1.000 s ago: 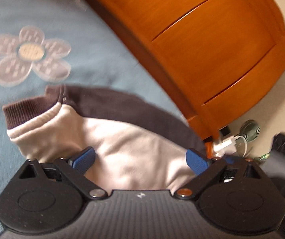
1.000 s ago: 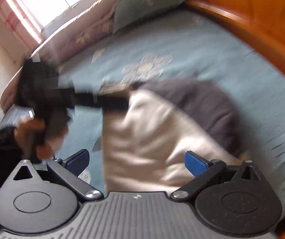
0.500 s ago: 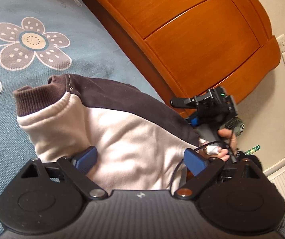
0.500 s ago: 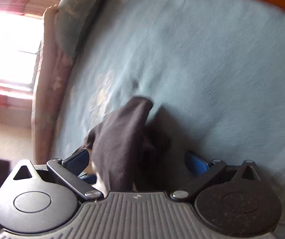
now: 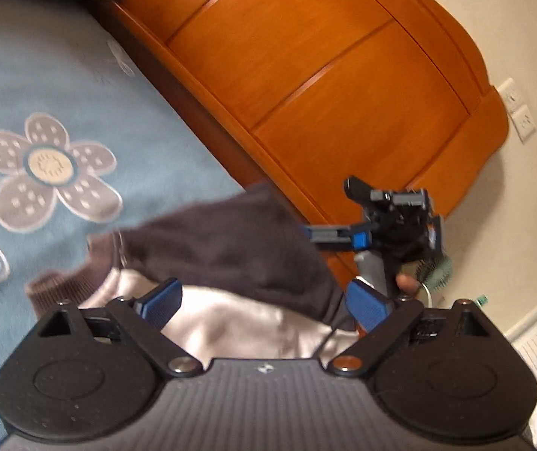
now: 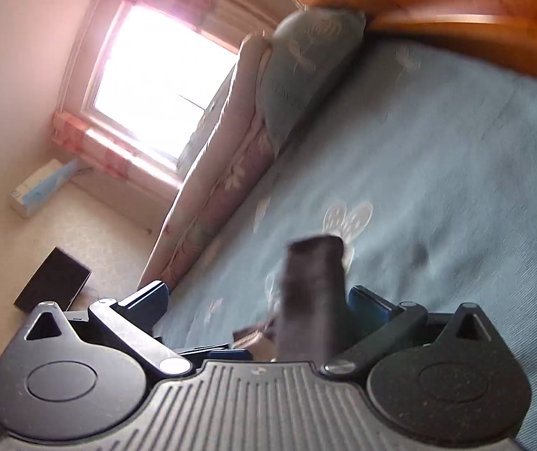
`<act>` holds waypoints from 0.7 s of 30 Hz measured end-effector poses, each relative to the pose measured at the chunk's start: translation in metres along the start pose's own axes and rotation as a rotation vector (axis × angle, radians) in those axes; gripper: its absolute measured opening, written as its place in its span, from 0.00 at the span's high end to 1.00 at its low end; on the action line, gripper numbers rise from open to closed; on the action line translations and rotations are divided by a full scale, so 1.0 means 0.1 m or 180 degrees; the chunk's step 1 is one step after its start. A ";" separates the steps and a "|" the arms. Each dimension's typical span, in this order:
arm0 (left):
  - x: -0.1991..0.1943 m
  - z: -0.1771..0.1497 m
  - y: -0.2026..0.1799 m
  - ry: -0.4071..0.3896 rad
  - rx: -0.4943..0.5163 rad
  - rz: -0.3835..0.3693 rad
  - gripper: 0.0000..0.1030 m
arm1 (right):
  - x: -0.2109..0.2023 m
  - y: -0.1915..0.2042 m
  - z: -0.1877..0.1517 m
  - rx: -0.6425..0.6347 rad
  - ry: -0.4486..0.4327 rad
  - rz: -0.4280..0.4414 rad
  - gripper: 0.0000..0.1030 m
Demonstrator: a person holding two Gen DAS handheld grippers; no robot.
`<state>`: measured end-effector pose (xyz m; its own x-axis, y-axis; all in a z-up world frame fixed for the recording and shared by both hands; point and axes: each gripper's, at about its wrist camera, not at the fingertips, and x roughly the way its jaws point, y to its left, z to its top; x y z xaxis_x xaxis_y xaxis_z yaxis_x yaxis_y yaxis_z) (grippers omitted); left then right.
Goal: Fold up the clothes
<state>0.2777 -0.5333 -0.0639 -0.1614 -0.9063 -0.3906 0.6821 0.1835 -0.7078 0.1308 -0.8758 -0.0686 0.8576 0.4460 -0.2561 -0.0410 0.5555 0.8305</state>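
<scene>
A cream and dark brown sweater (image 5: pixel 230 255) lies bunched on the blue flowered bedspread (image 5: pixel 80 86) near the bed's edge. My left gripper (image 5: pixel 264 304) is open just over it, with the cream body (image 5: pixel 238 327) between the blue pads. A hand holds my right gripper (image 5: pixel 317 233) at the sweater's right side, fingers pointing into the dark fabric. In the right wrist view that gripper (image 6: pixel 259 300) is open, and a blurred strip of dark fabric (image 6: pixel 313 282) stands up between its fingers, close to the right one.
An orange wooden headboard (image 5: pixel 324 86) runs along the bed's far side. A blue pillow (image 6: pixel 306 75) and a pink folded quilt (image 6: pixel 223 173) lie toward the window. A small green fan (image 5: pixel 435 268) and a black box (image 6: pixel 52 285) sit on the floor.
The right gripper has swung up from looking down at the bedspread to facing the window, still with dark fabric between its fingers. The sweater's dark part now covers more of the cream.
</scene>
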 end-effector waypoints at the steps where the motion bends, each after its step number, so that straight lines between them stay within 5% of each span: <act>1: -0.01 0.01 0.03 -0.0019 -0.0061 0.0051 0.08 | -0.04 -0.01 0.02 0.0019 -0.0110 -0.0171 0.00; 6: -0.16 0.01 0.13 -0.0111 -0.0311 -0.0041 0.08 | -0.31 0.07 0.04 0.0056 -0.0489 -0.0787 0.00; 10: -0.06 0.01 0.24 0.0073 -0.0572 -0.0353 0.05 | -0.24 0.44 -0.20 -0.0382 -0.0238 -0.0488 0.00; 13: 0.08 -0.03 0.33 0.0223 -0.0532 0.0112 0.07 | 0.00 0.58 -0.50 -0.0682 0.0211 -0.0589 0.00; 16: 0.11 -0.05 0.33 0.0230 -0.0538 0.0185 0.08 | 0.26 0.38 -0.74 -0.0580 0.0532 -0.1178 0.00; 21: -0.16 -0.02 -0.06 0.0207 -0.0061 0.0319 0.07 | -0.19 0.73 -0.80 -0.0624 0.0110 -0.1189 0.01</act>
<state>0.2749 -0.5188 -0.0547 -0.1394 -0.8566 -0.4967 0.6836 0.2797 -0.6742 0.0704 -0.7875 -0.0433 0.8144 0.2100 -0.5409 0.1699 0.8051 0.5683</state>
